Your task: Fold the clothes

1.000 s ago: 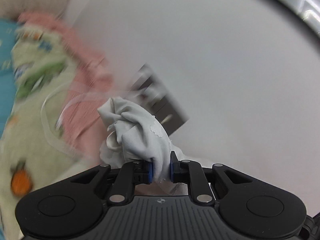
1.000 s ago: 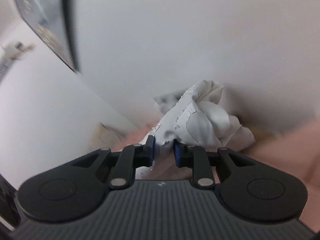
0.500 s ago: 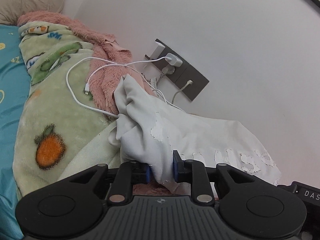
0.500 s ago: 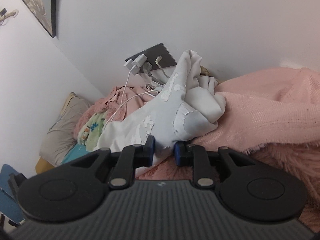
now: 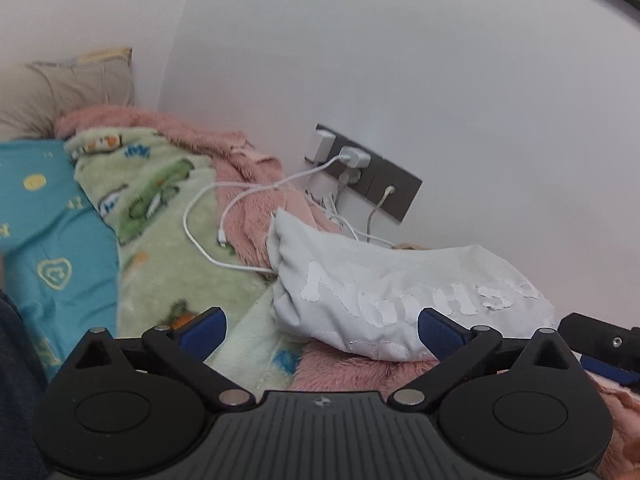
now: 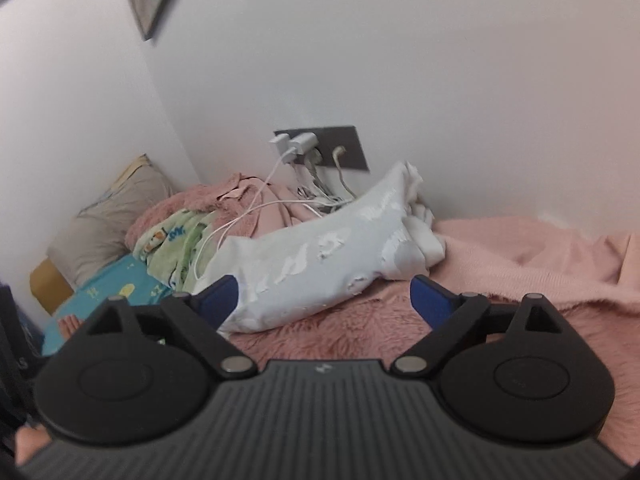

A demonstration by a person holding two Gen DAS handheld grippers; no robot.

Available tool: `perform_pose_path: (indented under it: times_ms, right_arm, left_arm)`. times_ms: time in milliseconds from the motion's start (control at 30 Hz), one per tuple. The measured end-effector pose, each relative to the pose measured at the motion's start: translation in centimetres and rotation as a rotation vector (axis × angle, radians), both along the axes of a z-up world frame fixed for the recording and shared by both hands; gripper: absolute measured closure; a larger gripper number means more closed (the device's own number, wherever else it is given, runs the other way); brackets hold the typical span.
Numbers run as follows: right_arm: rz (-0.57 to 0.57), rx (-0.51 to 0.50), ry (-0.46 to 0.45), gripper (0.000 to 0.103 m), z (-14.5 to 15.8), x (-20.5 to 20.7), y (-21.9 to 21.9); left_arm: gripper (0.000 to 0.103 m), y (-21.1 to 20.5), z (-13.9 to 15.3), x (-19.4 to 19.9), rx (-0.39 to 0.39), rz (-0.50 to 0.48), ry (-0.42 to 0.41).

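Note:
A folded white garment [image 5: 392, 296] with cracked white lettering lies on the pink fluffy blanket [image 5: 360, 372] against the wall. It also shows in the right wrist view [image 6: 320, 256]. My left gripper [image 5: 320, 330] is open and empty, just in front of the garment. My right gripper [image 6: 324, 296] is open and empty, its blue pads on either side of the garment's near edge without touching it. Part of the right gripper [image 5: 600, 344] shows at the right edge of the left wrist view.
A grey wall socket [image 5: 364, 172] holds white chargers, and white cables [image 5: 224, 216] trail over the blankets. A green cartoon blanket [image 5: 160, 216] and a teal sheet [image 5: 52, 248] lie left. A beige pillow [image 6: 104, 224] sits in the corner. A pink knit blanket [image 6: 540, 256] lies right.
Both grippers have opened and let go of the white garment. It now rests on the pink blanket, and both grippers have drawn back a little from it.

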State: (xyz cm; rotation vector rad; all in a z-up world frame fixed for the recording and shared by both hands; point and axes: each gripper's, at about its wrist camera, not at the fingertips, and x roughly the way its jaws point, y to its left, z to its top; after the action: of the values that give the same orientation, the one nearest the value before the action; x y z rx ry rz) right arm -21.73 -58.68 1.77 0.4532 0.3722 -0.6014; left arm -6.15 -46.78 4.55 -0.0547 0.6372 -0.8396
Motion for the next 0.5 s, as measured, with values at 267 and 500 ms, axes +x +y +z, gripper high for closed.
perform_pose_path:
  times_ms: [267,500]
  right_arm:
    - [0.019,-0.139,-0.046,0.009,3.8,-3.8,5.6]
    - [0.029,-0.203,-0.055,0.009,5.0,-6.9,8.8]
  left_arm:
    - [0.000,5.1,4.6,-5.6,0.013,0.020,-0.188]
    - [0.000,7.4,6.3,-10.4,0.030,0.002,-0.274]
